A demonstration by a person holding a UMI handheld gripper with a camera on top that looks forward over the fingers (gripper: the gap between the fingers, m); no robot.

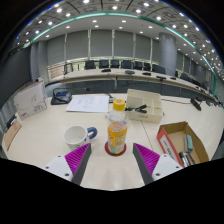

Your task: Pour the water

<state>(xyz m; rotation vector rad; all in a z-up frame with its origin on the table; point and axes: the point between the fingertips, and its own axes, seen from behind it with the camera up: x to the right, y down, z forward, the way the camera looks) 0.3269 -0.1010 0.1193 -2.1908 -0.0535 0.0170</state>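
A clear bottle (118, 128) with an orange cap and a yellow-orange label stands upright on a round dark red coaster (117, 150) on the beige table (40, 130). A white mug (77, 136) with a blue handle stands to the left of the bottle. My gripper (112, 160) is open, its two magenta pads (77, 158) spread wide. The bottle stands just ahead of the fingers, roughly centred between them, with a clear gap at each side. Nothing is held.
An open cardboard box (180, 142) with items inside sits to the right. A white box (145, 104) stands behind the bottle. Papers (88, 102) and a framed board (30, 100) lie at the back left. Office desks and chairs fill the far background.
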